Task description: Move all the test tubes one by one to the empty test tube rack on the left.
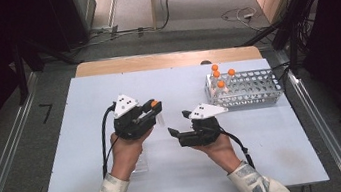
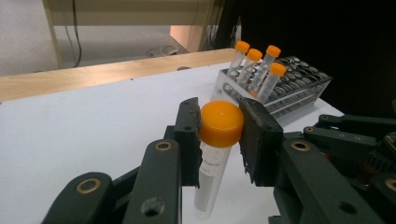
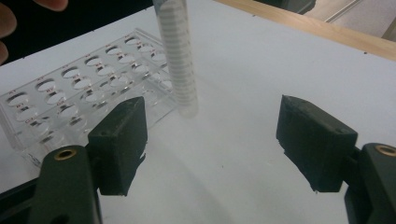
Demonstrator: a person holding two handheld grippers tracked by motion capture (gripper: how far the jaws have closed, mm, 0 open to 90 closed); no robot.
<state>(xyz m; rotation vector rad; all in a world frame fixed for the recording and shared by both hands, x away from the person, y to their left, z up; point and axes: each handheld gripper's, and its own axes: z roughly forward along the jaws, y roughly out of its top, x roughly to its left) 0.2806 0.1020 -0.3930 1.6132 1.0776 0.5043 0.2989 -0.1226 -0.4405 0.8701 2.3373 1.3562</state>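
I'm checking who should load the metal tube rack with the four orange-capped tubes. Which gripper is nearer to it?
Right. The right gripper sits open just in front of the metal rack; the left gripper, clamped on a tube's orange cap, is farther left.

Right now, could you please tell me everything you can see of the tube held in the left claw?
The tube is a clear plastic cylinder with a whitish look, a rounded bottom and faint printed lettering, topped by an orange screw cap. It hangs upright above the white table, with the left claw shut on the cap from both sides. Nothing else touches it.
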